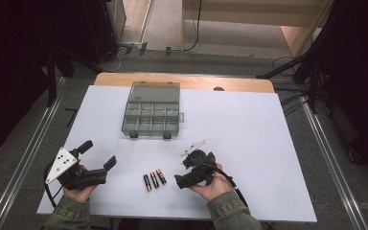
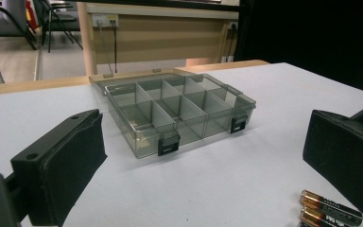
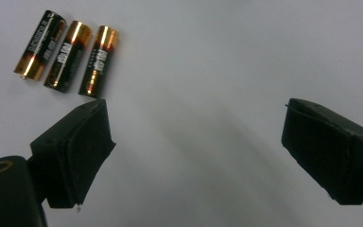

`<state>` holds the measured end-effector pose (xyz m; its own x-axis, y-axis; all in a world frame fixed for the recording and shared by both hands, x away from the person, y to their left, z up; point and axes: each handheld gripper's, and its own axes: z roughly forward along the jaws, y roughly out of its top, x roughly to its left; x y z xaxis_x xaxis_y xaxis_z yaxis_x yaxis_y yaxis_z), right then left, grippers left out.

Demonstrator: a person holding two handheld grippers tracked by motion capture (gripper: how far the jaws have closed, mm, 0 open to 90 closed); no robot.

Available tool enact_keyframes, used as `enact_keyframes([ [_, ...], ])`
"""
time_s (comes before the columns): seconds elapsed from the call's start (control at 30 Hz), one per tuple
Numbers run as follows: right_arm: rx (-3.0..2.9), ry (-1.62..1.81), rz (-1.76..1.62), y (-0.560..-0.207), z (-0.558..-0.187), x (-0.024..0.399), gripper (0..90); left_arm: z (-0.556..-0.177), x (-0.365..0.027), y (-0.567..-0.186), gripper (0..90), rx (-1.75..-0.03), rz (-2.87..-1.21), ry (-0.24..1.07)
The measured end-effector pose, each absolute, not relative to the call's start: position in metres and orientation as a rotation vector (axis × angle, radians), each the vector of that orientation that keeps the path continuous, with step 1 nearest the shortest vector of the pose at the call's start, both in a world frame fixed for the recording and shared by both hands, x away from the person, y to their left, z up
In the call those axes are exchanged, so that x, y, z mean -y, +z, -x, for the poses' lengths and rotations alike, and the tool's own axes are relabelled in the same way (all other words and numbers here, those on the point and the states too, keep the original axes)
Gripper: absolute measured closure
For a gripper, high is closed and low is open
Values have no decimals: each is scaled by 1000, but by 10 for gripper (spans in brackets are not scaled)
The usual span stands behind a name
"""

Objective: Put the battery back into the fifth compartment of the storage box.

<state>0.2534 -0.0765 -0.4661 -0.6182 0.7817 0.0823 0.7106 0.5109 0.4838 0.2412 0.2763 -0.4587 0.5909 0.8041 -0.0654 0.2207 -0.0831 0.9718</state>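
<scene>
Fingers [image 3: 75,156] beside 3 batteries [image 3: 67,56]

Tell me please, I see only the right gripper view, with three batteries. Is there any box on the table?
Observer: Yes, a clear box with compartments lies open farther up the table, beyond the batteries.
Operator: Is something inside it?
Observer: No, its compartments look empty in the left gripper view.
Operator: And the left gripper?
Observer: The left gripper is open, holding nothing, left of the batteries.
</scene>
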Motion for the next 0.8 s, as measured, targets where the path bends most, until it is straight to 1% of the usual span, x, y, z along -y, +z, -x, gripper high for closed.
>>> enact_keyframes([
  [0.1, -2642, 674, -1313, -466, -256, 59, 108, -241, -276, -459, 1, -873, -1618, 606],
  [0.17, -2652, 658, -1311, -466, -258, 55, 108, -242, -276, -459, 1, -871, -1619, 607],
  [0.2, -2661, 612, -1345, -465, -261, 46, 128, -242, -276, -459, 0, -867, -1619, 610],
  [0.47, -2680, 525, -1422, -462, -272, 23, 141, -242, -275, -459, 0, -859, -1619, 610],
  [0.57, -2690, 505, -1440, -462, -275, 14, 163, -242, -275, -459, 1, -852, -1614, 610],
  [0.6, -2706, 471, -1448, -464, -278, 8, 191, -242, -275, -459, 1, -852, -1613, 609],
  [0.67, -2710, 460, -1456, -464, -279, 6, 197, -242, -275, -459, 1, -852, -1613, 608],
  [0.8, -2721, 439, -1453, -467, -281, 0, 252, -242, -275, -459, 1, -850, -1610, 609],
])
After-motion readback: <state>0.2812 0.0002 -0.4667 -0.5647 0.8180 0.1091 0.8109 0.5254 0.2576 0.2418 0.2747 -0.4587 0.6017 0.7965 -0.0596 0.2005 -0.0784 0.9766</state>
